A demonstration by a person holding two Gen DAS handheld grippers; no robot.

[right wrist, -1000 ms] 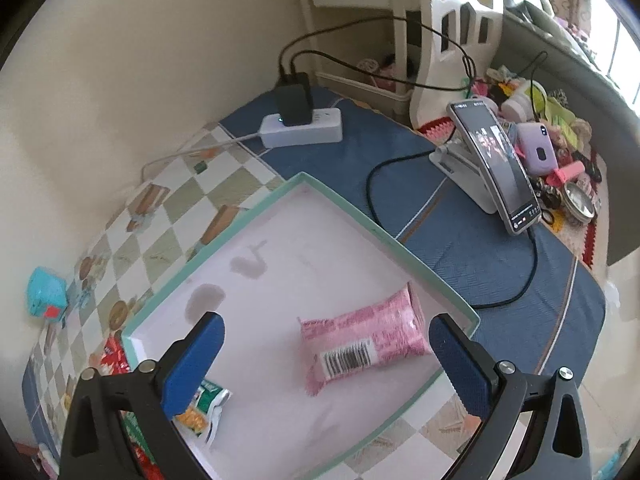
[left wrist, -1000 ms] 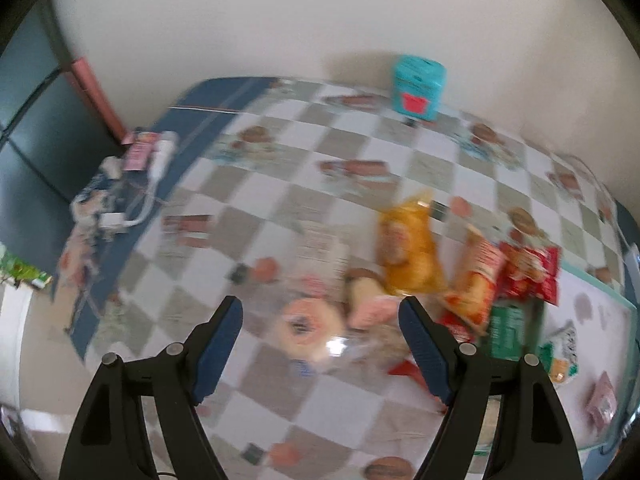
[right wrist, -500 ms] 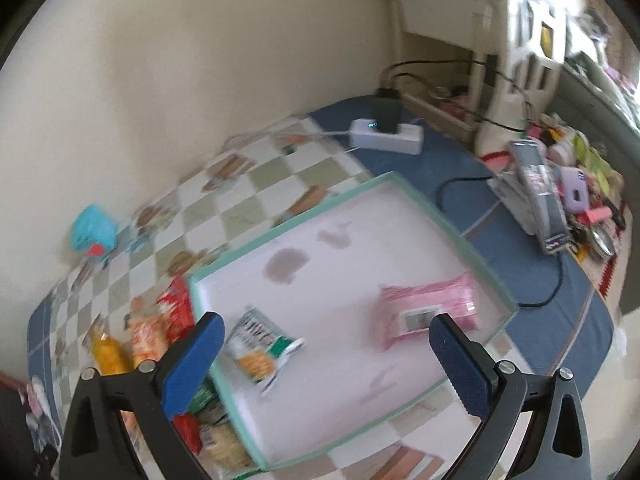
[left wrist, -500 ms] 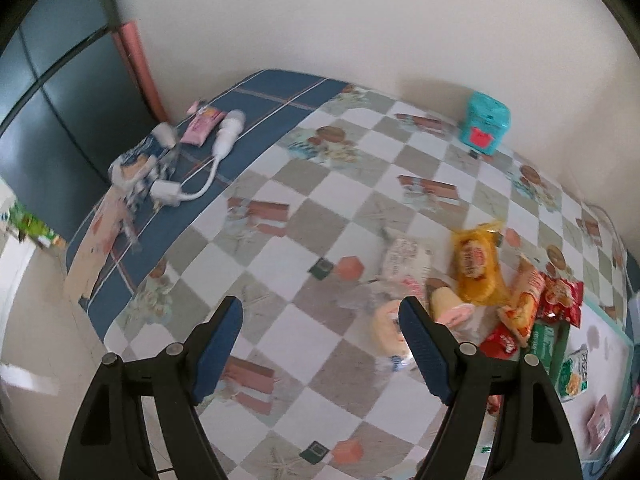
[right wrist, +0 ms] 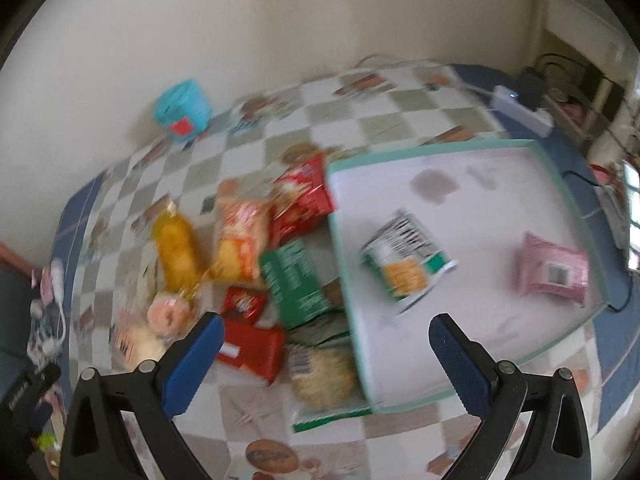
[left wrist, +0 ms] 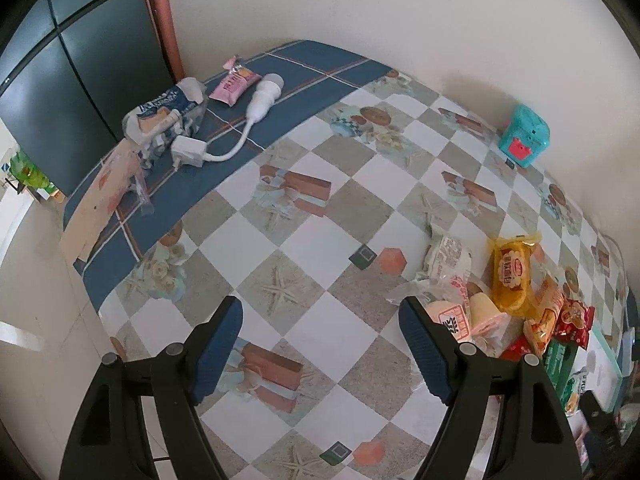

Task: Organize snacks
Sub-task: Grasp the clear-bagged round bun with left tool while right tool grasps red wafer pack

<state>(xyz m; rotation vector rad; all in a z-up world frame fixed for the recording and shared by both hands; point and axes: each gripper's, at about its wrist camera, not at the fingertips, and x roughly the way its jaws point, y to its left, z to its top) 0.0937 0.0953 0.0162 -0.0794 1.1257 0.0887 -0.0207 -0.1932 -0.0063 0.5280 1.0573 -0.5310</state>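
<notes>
A heap of snack packets lies on the checkered tablecloth: a yellow cake packet, an orange packet, red packets, a green box and a pale noodle pack. A teal-rimmed tray holds a green-and-white packet and a pink packet. My left gripper hangs open above bare cloth, left of the heap, nothing between its fingers. My right gripper is open over the tray's near left edge and the heap, holding nothing.
A teal box stands by the wall. A white charger and cable, a tissue pack and a pink sachet lie at the table's far left. A white power strip sits far right.
Both grippers swung left across the table. The left view slid off the snack heap onto bare cloth. The right view moved from over the tray to its left edge and the heap.
</notes>
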